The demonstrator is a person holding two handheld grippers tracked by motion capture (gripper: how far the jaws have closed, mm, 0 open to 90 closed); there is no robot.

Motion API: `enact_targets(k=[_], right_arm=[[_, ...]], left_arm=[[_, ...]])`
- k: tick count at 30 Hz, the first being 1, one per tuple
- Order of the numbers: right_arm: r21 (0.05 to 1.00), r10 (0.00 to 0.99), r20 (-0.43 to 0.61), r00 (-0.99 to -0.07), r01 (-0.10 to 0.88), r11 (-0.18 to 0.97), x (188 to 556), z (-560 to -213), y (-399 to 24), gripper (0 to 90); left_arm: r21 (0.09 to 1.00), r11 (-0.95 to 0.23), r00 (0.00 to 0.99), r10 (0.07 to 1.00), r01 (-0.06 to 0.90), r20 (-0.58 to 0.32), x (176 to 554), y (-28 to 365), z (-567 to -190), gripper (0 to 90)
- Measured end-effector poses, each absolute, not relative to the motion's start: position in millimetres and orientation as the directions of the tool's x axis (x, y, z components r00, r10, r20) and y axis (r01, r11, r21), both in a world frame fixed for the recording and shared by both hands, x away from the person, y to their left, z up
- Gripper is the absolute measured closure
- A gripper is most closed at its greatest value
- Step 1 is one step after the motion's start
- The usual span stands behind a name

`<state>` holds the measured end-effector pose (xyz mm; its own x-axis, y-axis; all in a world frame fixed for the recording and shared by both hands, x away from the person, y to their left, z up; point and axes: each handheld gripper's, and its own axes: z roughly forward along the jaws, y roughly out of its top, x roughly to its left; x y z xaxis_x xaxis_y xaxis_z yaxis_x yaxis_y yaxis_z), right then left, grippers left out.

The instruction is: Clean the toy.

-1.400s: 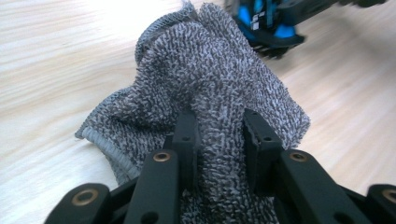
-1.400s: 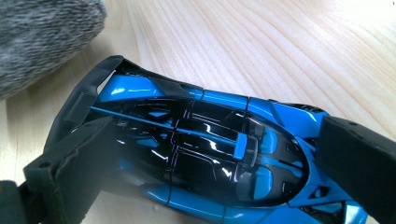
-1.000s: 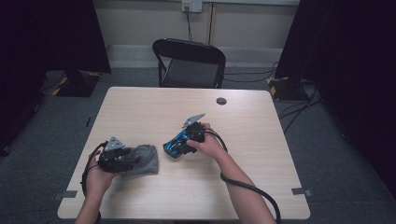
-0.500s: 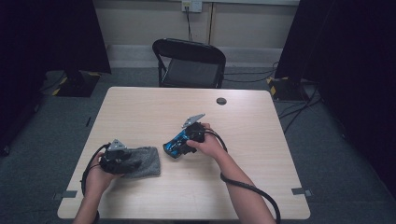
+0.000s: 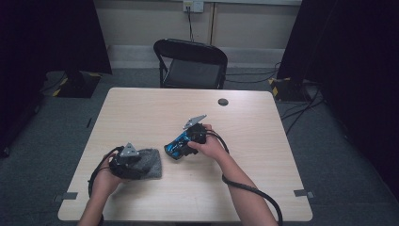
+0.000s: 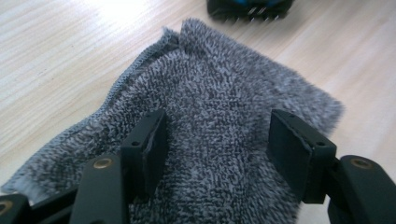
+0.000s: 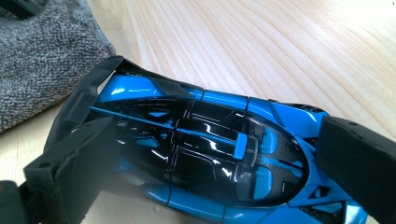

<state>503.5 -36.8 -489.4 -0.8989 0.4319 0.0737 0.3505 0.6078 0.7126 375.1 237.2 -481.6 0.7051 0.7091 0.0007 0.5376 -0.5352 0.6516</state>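
The left claw [image 5: 141, 165] has sunk onto the grey terry cloth [image 5: 149, 162], which now lies flat on the counter [image 5: 263, 141] instead of bunched up in the air as it was a second ago. Its jaws have just been opening a little; in the left gripper view they stand apart over the cloth [image 6: 224, 140], released, pads not pinching it. The right claw [image 5: 181, 147] has kept still, clenched across the blue and black toy car [image 7: 205, 158], just beside the cloth. With the cloth laid down, wiping or wrapping the car looks like the next step.
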Motion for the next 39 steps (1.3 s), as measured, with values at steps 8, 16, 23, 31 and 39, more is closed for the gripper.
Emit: enact_targets(k=[8, 16, 23, 31, 39], right_arm=[[0.715, 0.432, 0.073, -0.899, 0.349, 0.605, 503.4, -489.7, -37.1, 0.0], [0.714, 0.430, 0.074, -0.900, 0.349, 0.607, 503.7, -489.6, -37.1, 0.0], [0.717, 0.431, 0.074, -0.899, 0.348, 0.603, 503.5, -489.9, -37.3, 0.0], [0.719, 0.431, 0.073, -0.899, 0.347, 0.603, 503.1, -490.0, -37.1, 0.0], [0.726, 0.433, 0.073, -0.899, 0.345, 0.595, 502.3, -490.9, -38.0, 0.0]], left_arm=[[0.667, -0.380, 0.513, 0.859, 0.641, -0.004, 385.7, 232.5, -485.7, 38.6], [0.716, -0.429, 0.583, 0.812, 0.551, 0.038, 387.6, 236.9, -470.4, 40.7], [0.705, -0.436, 0.633, 0.773, 0.560, -0.025, 387.4, 273.2, -471.2, 43.6], [0.641, -0.514, 0.674, 0.739, 0.570, -0.007, 384.9, 270.0, -484.8, 43.7], [0.644, -0.231, 0.457, 0.865, 0.729, -0.208, 397.3, 270.6, -468.6, 73.0]])
